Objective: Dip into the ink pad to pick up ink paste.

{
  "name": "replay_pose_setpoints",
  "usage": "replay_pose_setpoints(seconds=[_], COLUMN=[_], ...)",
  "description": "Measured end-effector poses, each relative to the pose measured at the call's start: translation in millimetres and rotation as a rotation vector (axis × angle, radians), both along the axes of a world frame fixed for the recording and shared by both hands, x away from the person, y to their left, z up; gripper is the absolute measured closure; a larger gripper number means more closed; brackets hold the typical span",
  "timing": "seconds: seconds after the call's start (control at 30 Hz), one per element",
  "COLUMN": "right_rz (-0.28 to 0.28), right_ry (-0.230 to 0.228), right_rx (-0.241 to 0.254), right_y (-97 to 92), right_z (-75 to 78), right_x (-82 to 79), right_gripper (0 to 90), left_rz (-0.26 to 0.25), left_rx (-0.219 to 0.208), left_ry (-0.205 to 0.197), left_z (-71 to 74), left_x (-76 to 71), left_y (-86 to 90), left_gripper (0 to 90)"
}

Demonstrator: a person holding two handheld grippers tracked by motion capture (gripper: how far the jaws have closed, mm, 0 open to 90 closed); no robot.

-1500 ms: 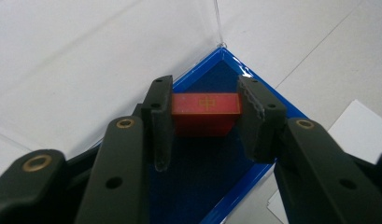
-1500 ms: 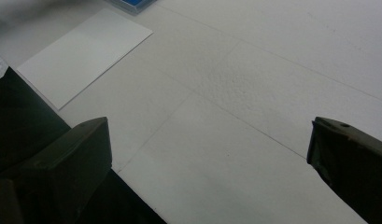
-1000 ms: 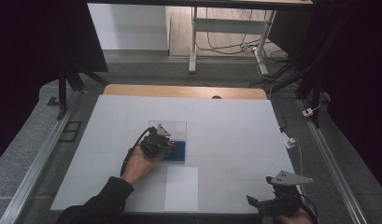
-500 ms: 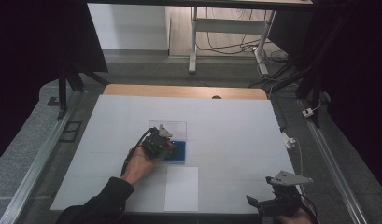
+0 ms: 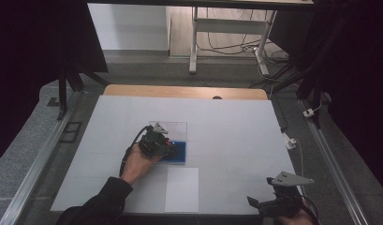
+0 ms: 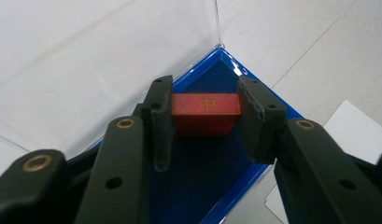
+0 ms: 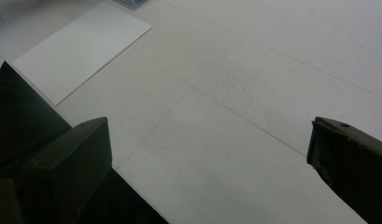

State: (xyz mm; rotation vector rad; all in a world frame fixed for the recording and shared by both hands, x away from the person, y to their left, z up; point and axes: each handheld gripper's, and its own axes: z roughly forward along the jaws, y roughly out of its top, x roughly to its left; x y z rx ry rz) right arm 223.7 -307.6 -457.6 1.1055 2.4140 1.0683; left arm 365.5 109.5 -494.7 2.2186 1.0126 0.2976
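Observation:
A red block (image 6: 205, 112) with a gold character on its top face is pinched between the jaws of my left gripper (image 6: 205, 100), which is shut on it. It hangs just over the dark blue floor of a small tray (image 6: 254, 175) with clear walls. From the high view, the left gripper (image 5: 166, 149) reaches into that blue tray (image 5: 180, 154) near the middle of the white table. My right gripper (image 5: 261, 204) rests near the table's front right edge. Its jaws (image 7: 207, 154) stand wide open with only bare table between them.
A white sheet of paper (image 5: 182, 190) lies just in front of the tray, also seen as the sheet (image 7: 81, 46) in the right gripper view. The tray's clear walls (image 5: 173, 129) rise at its far side. A wooden strip (image 5: 184, 91) borders the table's far edge.

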Motion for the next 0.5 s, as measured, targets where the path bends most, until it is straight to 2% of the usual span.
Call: replay_pose_setpoints(seconds=[0.07, 0.17, 0.37, 0.5], right_rz=[0.001, 0.001, 0.001, 0.002], right_ry=[0.000, -0.002, -0.002, -0.002], right_rx=[0.000, 0.003, 0.004, 0.003], right_y=[0.0, 0.0, -0.1, 0.0], right_z=[0.0, -0.1, -0.1, -0.1], right_x=[0.0, -0.2, -0.1, -0.2], right_gripper=[0.0, 0.0, 0.0, 0.0], left_rz=[0.002, 0.013, 0.010, 0.003], left_rx=[0.000, -0.029, -0.060, -0.045], left_ry=[-0.006, -0.009, -0.007, -0.007], left_z=[2.3, 8.3, 17.2, 16.8], left_x=[-0.5, -2.2, -7.2, -10.0], left_y=[1.8, 8.0, 16.4, 17.2], left_gripper=[58.7, 58.7, 58.6, 58.7])
